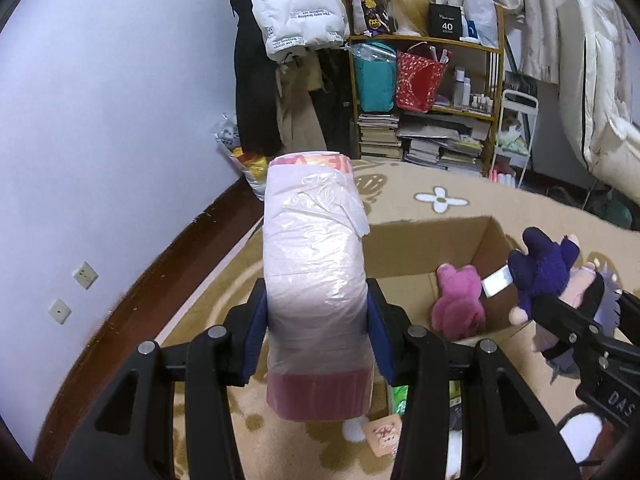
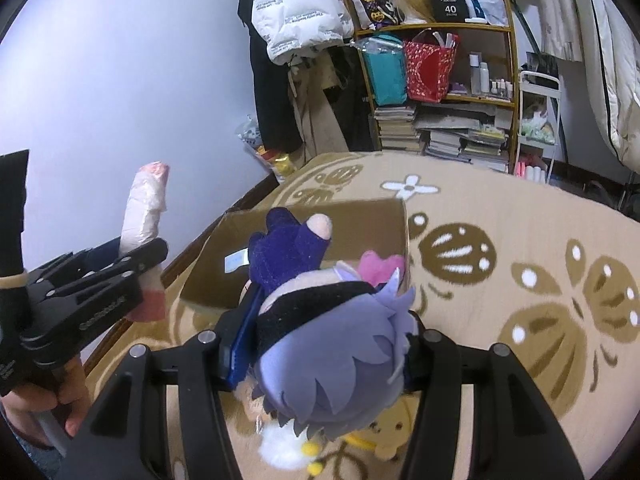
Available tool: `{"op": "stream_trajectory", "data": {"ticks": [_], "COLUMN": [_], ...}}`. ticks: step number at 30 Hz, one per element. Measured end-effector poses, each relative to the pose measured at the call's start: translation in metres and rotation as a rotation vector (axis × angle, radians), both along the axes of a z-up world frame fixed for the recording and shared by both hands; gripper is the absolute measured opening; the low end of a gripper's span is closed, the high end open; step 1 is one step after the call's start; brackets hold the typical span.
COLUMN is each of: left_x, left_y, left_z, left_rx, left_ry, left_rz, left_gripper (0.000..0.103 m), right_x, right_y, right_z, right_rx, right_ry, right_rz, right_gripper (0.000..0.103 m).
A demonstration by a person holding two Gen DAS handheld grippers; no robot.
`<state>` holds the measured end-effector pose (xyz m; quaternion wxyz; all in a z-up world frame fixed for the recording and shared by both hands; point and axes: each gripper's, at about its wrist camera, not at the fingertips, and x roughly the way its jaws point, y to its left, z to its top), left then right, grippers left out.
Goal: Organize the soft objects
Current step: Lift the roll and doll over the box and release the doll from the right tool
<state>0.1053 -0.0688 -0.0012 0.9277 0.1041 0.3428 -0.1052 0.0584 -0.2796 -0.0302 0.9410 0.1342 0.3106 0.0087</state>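
Beige carpet (image 2: 500, 216) with brown flower shapes is covering the floor of this room, and a wooden shelf (image 1: 492, 52) with bags, bottles and stacked books is standing by the far wall.

I am holding 1 tool in each hand. My left tool (image 1: 318, 320) is clenching a soft pink roll wrapped in clear plastic (image 1: 316, 272); the roll is standing upright between the 2 blue pads, high above the carpet. In the right wrist view the same roll (image 2: 146, 208) is showing at the left, beside my left hand (image 2: 44, 404).

My right tool (image 2: 328, 340) is grasping a plush doll with lilac hair (image 2: 332, 368) and dark purple clothes. The doll is hanging over the near edge of an open cardboard box (image 2: 360, 216) that is lying on the carpet. In the left wrist view the doll (image 1: 548, 272) is showing at the right, just above the box (image 1: 404, 248).

Inside the box a pink plush bear (image 1: 460, 304) is sitting against the near wall. A small yellow and white plush toy (image 2: 292, 448) is lying on the carpet under my right tool.
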Motion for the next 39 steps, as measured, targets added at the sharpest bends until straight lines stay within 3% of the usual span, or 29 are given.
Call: {"op": "stream_trajectory", "data": {"ticks": [12, 28, 39], "left_x": [0.027, 0.049, 0.052], "left_y": [-0.01, -0.019, -0.019], "left_z": [-0.014, -0.054, -0.062], "left_rx": [0.022, 0.053, 0.059], "left_ry": [-0.066, -0.007, 0.008], "left_rz": [0.003, -0.004, 0.002], "left_gripper": [0.044, 0.045, 0.046], "right_x": [0.04, 0.057, 0.061], "right_y": [-0.021, -0.019, -0.012], "right_z": [0.0, -0.035, -0.046], "right_rx": [-0.023, 0.007, -0.037], "right_ry": [-0.009, 0.002, 0.009], "right_rz": [0.005, 0.026, 0.028], "right_gripper": [0.06, 0.06, 0.061]}}
